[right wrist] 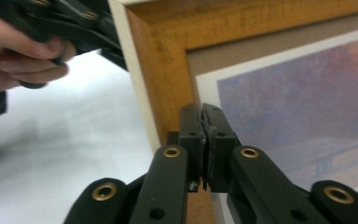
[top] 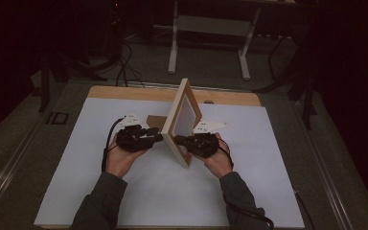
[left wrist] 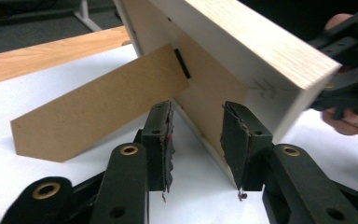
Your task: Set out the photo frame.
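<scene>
Standing near upright at mid-table, the frame (top: 182, 122) is steadied from both sides, probably so its stand (left wrist: 98, 109) can be set. Right gripper (top: 178, 140): jaws pressed together against the frame's front face, a push rather than a clamp as far as I can judge. Left gripper (top: 159, 138): jaws apart behind the frame, gripping nothing, aimed at the backing below the stand's hinge. Left gripper view gives the swung-out stand resting on the table (top: 124, 191); right gripper view gives the print (right wrist: 298, 116) under glass.
</scene>
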Available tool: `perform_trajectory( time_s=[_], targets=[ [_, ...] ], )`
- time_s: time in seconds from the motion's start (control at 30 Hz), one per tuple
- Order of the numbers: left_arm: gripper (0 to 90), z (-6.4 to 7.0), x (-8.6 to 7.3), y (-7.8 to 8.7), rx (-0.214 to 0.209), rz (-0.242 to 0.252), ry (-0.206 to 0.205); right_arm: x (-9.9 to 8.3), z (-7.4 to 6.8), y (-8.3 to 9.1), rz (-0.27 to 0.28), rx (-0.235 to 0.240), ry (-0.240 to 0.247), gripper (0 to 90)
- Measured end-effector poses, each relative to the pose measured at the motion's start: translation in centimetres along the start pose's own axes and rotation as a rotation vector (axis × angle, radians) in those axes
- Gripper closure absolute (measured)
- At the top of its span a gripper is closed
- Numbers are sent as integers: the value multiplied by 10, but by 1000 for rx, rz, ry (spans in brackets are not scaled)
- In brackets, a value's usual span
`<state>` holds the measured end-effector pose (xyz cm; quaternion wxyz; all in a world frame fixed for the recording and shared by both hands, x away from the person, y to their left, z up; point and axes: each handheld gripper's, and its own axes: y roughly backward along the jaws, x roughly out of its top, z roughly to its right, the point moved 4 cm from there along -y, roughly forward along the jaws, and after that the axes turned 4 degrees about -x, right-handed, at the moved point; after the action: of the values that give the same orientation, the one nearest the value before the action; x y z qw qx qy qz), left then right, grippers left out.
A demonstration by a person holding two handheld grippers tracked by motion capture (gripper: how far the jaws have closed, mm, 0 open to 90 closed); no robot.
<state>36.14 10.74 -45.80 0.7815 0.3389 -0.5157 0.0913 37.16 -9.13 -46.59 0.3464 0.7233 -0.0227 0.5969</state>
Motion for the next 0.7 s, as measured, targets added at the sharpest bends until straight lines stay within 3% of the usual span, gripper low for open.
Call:
perform_trajectory(
  time_s=[0.3,0.4,0.7],
  targets=[
    [540,5,-7,9,-20,8,14,-3,8,4,-5,-33,-9,827],
    [519,10,-7,12,-7,2,1,-5,11,7,-5,-41,-17,819],
    [509,20,-1,15,-4,45,10,-9,17,11,-6,-62,-32,800]
  ],
)
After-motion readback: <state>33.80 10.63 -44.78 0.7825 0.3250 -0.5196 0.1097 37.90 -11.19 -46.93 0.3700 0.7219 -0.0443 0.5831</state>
